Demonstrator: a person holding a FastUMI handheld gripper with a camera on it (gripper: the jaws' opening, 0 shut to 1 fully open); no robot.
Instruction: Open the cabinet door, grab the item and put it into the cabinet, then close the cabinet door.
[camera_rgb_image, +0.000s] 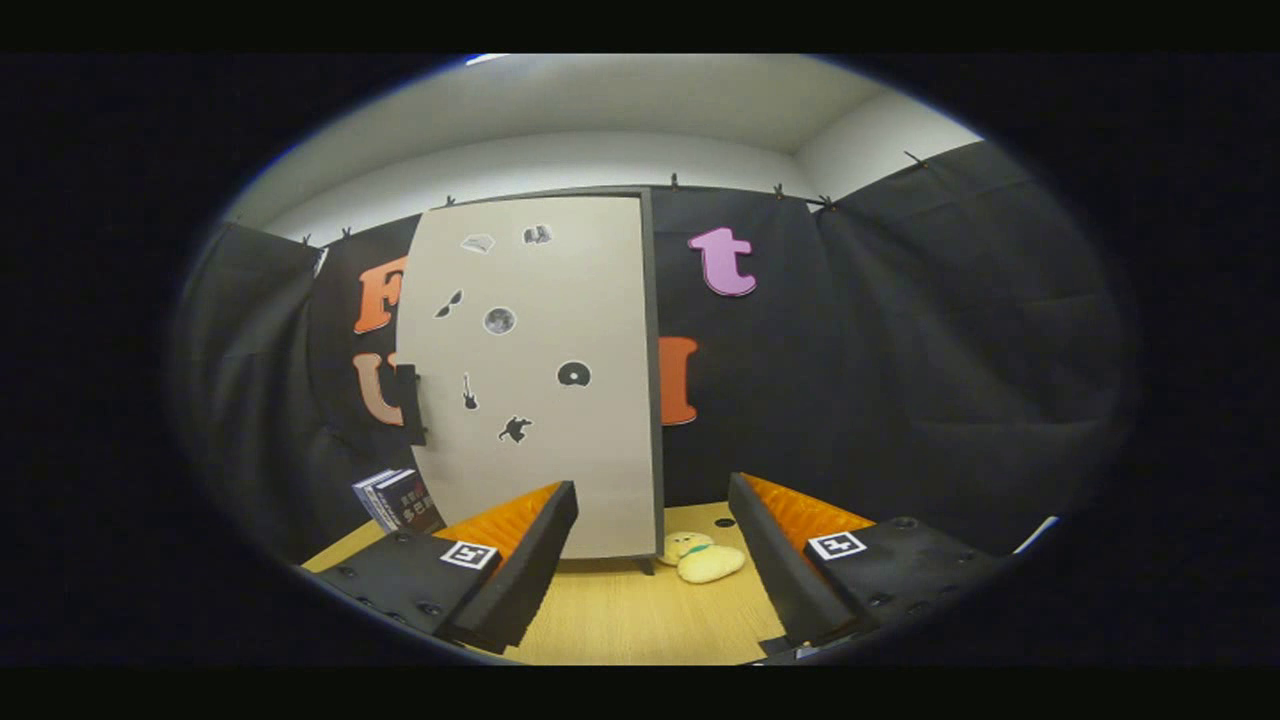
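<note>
A tall cabinet (535, 380) with a pale door stands on the wooden table (640, 620), beyond my fingers. The door is closed and carries several small dark stickers. A dark handle (410, 403) sits on its left edge. A small yellow plush toy (703, 558) lies on the table at the cabinet's right foot, just ahead of my fingers and between them. My gripper (652, 545) is open, with nothing between its fingers, and hangs above the table well short of the cabinet.
A few books (397, 500) lean upright to the left of the cabinet, near the handle side. Black cloth walls close in the booth behind and to the right. A small dark hole (725, 522) marks the tabletop past the toy.
</note>
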